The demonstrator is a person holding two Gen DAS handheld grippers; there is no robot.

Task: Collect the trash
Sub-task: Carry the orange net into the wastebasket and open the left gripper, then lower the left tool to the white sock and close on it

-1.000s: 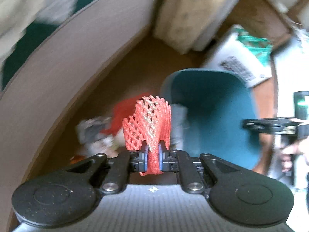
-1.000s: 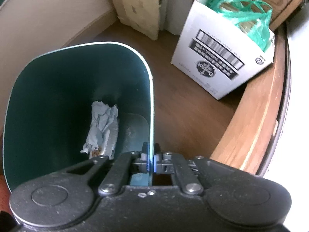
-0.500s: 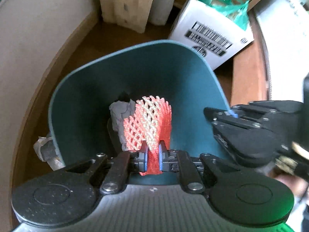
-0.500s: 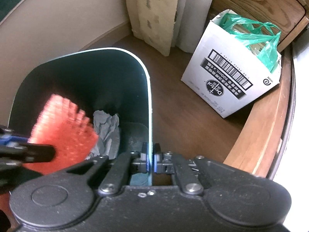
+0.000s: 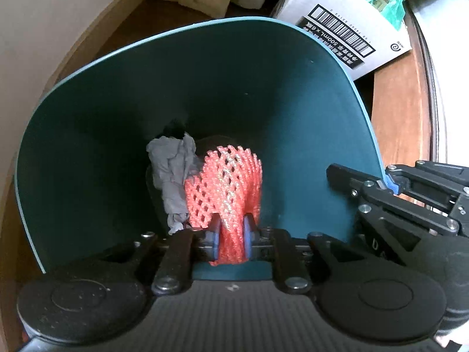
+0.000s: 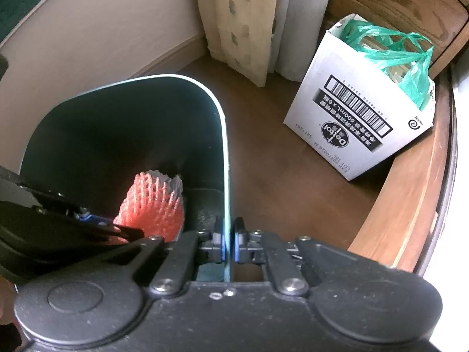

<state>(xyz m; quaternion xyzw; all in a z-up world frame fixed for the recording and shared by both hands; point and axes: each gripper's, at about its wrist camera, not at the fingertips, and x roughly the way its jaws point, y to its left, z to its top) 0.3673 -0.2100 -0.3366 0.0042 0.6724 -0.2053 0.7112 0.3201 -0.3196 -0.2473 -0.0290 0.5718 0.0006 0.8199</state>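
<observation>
Item: red foam net (image 5: 227, 187), between pads of my left gripper (image 5: 230, 234), jaws opening to drop it. Teal bin (image 5: 263, 94) directly below; grey crumpled paper (image 5: 171, 173) already inside. My right gripper (image 6: 227, 240) clamped on bin rim, steadying it.

A second ago the left gripper (image 5: 231, 236) carried the red net (image 5: 225, 182) beside the bin (image 5: 263, 88), over floor litter — now it hangs inside the bin's mouth, the net next to the grey wad (image 5: 173, 173). Its fingers (image 5: 249, 231), tight on the net before, are opening, the net between them — and the net now shows in the right wrist view (image 6: 152, 202).
</observation>
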